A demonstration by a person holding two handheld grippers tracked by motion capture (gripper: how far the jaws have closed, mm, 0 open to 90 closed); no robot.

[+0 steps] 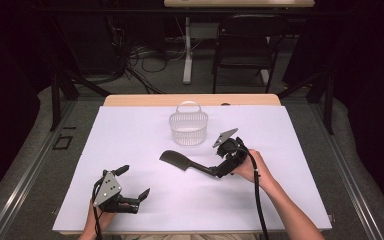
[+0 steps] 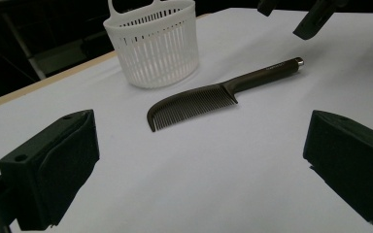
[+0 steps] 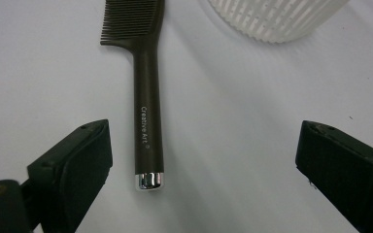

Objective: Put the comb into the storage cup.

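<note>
A dark comb (image 1: 180, 162) (image 2: 209, 97) with a silver-capped handle (image 3: 148, 107) lies flat on the white sheet, teeth end pointing toward a white slatted basket (image 1: 188, 127) (image 2: 155, 43) (image 3: 277, 19). My right gripper (image 1: 222, 167) (image 3: 204, 165) hovers at the handle's capped end, open. The handle lies on the sheet between the wide jaws, nearer the left one, touching neither. My left gripper (image 1: 133, 181) (image 2: 199, 165) rests near the front left of the sheet, open and empty, facing the comb. The right gripper's jaw tips (image 2: 291, 14) hang above the handle end in the left gripper view.
The white sheet (image 1: 130, 135) covers most of a wooden table (image 1: 130, 100) whose far edge shows behind the basket. Beyond stand a black chair (image 1: 245, 45), a table leg and floor cables. A cable trails from each gripper along the forearms.
</note>
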